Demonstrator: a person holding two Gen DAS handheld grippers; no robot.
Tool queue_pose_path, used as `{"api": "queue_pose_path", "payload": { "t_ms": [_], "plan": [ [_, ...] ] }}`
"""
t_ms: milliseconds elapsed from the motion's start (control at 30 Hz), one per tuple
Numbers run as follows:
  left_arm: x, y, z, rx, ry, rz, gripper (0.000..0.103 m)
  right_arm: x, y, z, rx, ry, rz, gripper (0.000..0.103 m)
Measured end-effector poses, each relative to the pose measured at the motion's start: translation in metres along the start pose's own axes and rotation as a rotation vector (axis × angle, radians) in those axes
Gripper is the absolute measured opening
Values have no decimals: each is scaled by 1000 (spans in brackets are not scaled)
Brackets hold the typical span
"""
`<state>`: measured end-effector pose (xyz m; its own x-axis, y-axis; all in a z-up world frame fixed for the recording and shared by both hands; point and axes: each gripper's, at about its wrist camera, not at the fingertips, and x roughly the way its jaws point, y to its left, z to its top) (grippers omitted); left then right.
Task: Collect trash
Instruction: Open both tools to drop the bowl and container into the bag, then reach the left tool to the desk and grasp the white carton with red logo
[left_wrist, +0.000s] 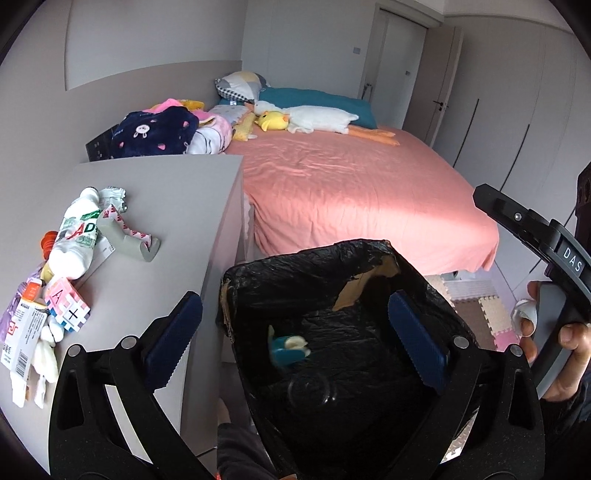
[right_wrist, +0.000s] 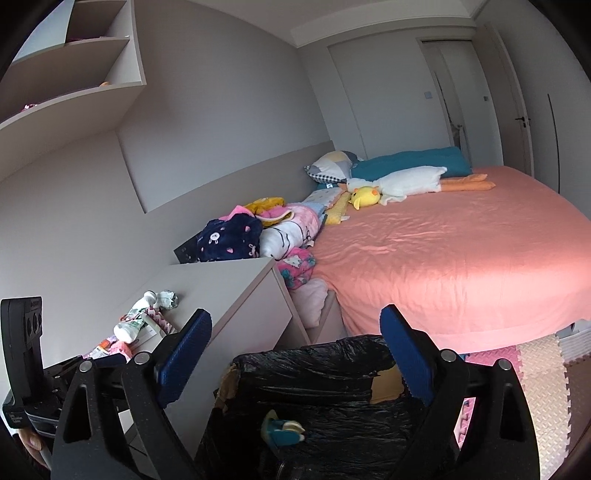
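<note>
- Left gripper (left_wrist: 295, 334) hangs over the bin (left_wrist: 436, 291), jaws spread wide, nothing between the blue pads – you look straight down into the black liner.
- Right gripper (right_wrist: 295, 354) is above the same bin (right_wrist: 314, 358) too, jaws wide apart and empty.
- In the bin: a small teal-and-cream piece of trash (left_wrist: 288, 349) lies on the crumpled plastic at the bottom, left of centre; something clear and round (left_wrist: 310, 391) sits just below it – too faint to name.
- The liner is torn at the far right corner, bare cardboard (left_wrist: 373, 282) showing through.
- Beside the bin, on the left, the grey cabinet (left_wrist: 177, 206) carries more litter: a white crushed bottle (left_wrist: 75, 236), a grey angled piece (left_wrist: 125, 236), a pink-and-white patterned packet (left_wrist: 68, 308) and printed wrappers (left_wrist: 22, 336) near the front left edge.
- Beyond them, the bed (left_wrist: 351, 192) with its pink sheet, a yellow plush duck (left_wrist: 273, 120) and a white goose toy (left_wrist: 321, 118) near the pillows.
- A hand (left_wrist: 565, 354) grips the right gripper's handle at the right edge of the left wrist view.
</note>
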<state>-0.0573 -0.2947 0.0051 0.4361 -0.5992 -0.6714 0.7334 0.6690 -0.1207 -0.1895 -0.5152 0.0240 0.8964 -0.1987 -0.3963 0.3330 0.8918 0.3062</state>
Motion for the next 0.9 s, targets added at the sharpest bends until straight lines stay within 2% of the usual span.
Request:
{"api": "queue_pose_path", "payload": {
  "t_ms": [900],
  "plan": [
    [-38,94,-14,-112,-21,139,97,59,90,-15,-100,99,120,92]
  ]
}}
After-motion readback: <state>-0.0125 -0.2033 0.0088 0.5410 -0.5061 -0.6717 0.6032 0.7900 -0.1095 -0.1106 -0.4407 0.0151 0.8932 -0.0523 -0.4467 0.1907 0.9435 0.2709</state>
